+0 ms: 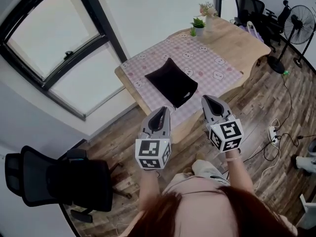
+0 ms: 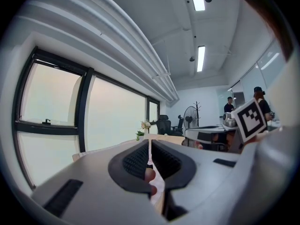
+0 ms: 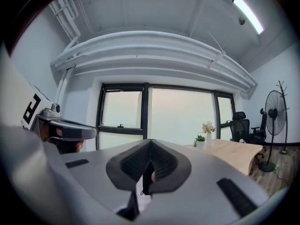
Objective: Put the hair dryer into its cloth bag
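Left gripper [image 2: 150,154] is seen w/ jaws closed together, nothing pinched between the ribbed pads. Right gripper [image 3: 149,162] is likewise closed & empty. Both are held about level, side by side and apart from each other, touching nothing.

Ahead of the tips and lower down, roughly between the lines of the two grippers, the black cloth bag [image 1: 173,82] is laid on the pink checked cloth [image 1: 215,63] that covers the near end of the wooden table [image 1: 242,41]. No hair dryer can be found outside the bag: not on the cloth, not on the bare wood, not in either gripper. The bag looks filled out rather than limp, so the dryer is prob. already inside. From this high view that can't be confirmed, & the bag's mouth can't be made out.

Beyond the bag, at the far end of the table, a small potted plant [image 1: 198,26] and a vase of flowers [image 1: 208,10] are set.

If the dryer is inside, the task is judged approx. done, w/ at most the closing of the mouth left. If not, nothing has been begun, and the dryer would first have to be located.
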`<state>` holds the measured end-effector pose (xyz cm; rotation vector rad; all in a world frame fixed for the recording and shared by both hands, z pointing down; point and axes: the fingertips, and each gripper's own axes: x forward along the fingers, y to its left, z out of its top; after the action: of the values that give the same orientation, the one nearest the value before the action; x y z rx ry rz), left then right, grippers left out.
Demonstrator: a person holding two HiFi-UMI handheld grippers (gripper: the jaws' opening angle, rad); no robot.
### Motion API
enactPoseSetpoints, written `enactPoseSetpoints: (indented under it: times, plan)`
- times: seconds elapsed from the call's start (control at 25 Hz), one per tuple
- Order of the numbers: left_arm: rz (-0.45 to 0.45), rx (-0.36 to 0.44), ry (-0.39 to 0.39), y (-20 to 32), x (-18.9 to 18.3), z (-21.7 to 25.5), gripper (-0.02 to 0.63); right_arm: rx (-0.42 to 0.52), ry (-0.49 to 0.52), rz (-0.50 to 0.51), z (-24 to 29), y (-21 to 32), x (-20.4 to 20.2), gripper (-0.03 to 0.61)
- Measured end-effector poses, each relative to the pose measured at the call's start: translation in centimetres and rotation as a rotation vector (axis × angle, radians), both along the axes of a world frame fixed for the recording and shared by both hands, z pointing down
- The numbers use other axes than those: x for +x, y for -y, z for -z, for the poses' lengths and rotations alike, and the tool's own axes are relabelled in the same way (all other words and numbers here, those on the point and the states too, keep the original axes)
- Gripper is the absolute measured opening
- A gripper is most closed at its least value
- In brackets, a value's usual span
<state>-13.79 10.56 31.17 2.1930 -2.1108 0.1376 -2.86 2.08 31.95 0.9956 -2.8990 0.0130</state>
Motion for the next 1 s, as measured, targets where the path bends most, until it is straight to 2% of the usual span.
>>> enactPoseSetpoints:
  times: [0.4, 1.0]
  plan:
    - [0.007, 0.042, -0.024, 1.0, 2.9, 1.4, 0.021, 0.049, -0.004, 0.036, 1.3, -0.1, 1.9, 0.0]
    - [0.039, 0.038, 0.043, 3.6, 8.8, 3.2, 0.021, 0.088, 0.014, 0.12, 3.6, 0.9, 5.4, 0.0]
